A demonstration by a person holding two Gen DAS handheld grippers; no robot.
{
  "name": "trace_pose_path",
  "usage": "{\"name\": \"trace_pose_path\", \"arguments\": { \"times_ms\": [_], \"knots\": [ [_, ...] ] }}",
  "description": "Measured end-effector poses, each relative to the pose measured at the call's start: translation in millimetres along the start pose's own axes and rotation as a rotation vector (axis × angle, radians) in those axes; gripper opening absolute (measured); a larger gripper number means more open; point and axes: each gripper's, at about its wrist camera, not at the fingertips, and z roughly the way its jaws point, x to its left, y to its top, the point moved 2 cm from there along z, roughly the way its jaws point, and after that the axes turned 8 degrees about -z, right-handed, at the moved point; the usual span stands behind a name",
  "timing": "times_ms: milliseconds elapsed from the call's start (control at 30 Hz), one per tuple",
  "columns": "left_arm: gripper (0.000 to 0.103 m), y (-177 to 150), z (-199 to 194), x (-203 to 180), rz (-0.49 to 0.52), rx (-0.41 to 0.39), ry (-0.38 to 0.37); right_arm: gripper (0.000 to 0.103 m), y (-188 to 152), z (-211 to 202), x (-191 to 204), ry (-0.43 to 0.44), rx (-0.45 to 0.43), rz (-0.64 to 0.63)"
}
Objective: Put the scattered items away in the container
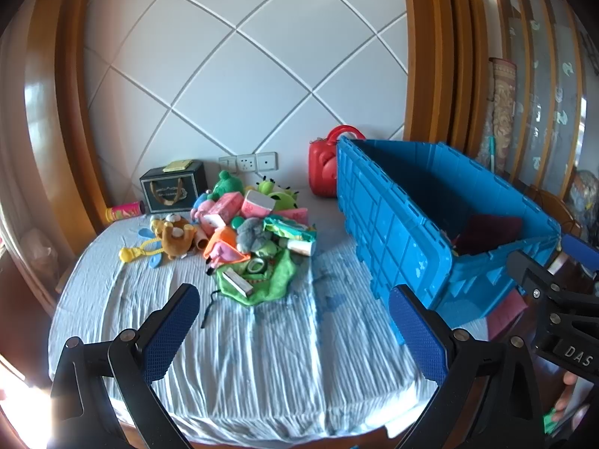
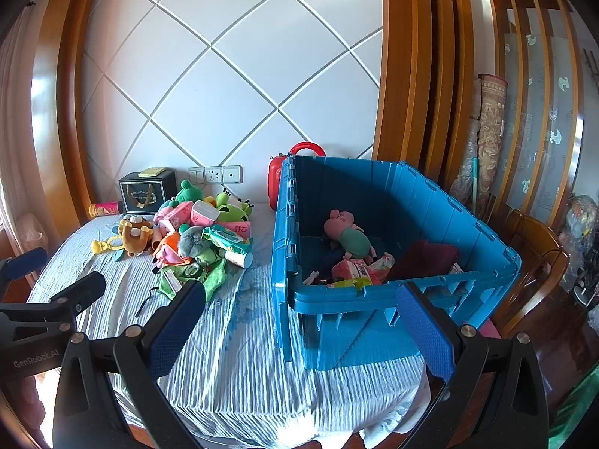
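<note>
A heap of toys and packets [image 1: 247,224] [image 2: 198,232] lies on the striped cloth at the back left: a brown bear plush [image 1: 176,237], pink boxes [image 1: 232,204], a grey plush [image 1: 252,234] and a green cloth [image 1: 273,278]. The blue crate [image 1: 411,217] [image 2: 393,232] stands to the right, with a pink pig plush [image 2: 346,232], pink packets and a dark red cushion [image 2: 426,258] inside. My left gripper [image 1: 294,321] hovers open and empty over the cloth's near part. My right gripper [image 2: 299,321] hangs open and empty before the crate's near wall.
A red case [image 1: 324,166] stands behind the crate by the wall. A black box [image 1: 174,189] and a pink-yellow tube [image 1: 125,211] sit at the back left. The covered table [image 1: 262,355] ends just below the grippers. A wooden chair [image 2: 539,273] is at the right.
</note>
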Motion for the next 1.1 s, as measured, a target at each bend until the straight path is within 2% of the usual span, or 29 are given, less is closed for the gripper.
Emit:
{"name": "trace_pose_path", "arguments": {
  "times_ms": [433, 1100],
  "knots": [
    [0.102, -1.8, 0.0, 3.6, 0.003, 0.000, -0.006, 0.103, -0.9, -2.3, 1.0, -0.004, -0.004, 0.003],
    [0.102, 2.5, 10.9, 32.0, -0.010, 0.012, -0.012, 0.103, 9.7, 8.6, 31.9, -0.005, 0.011, -0.028]
  ]
}}
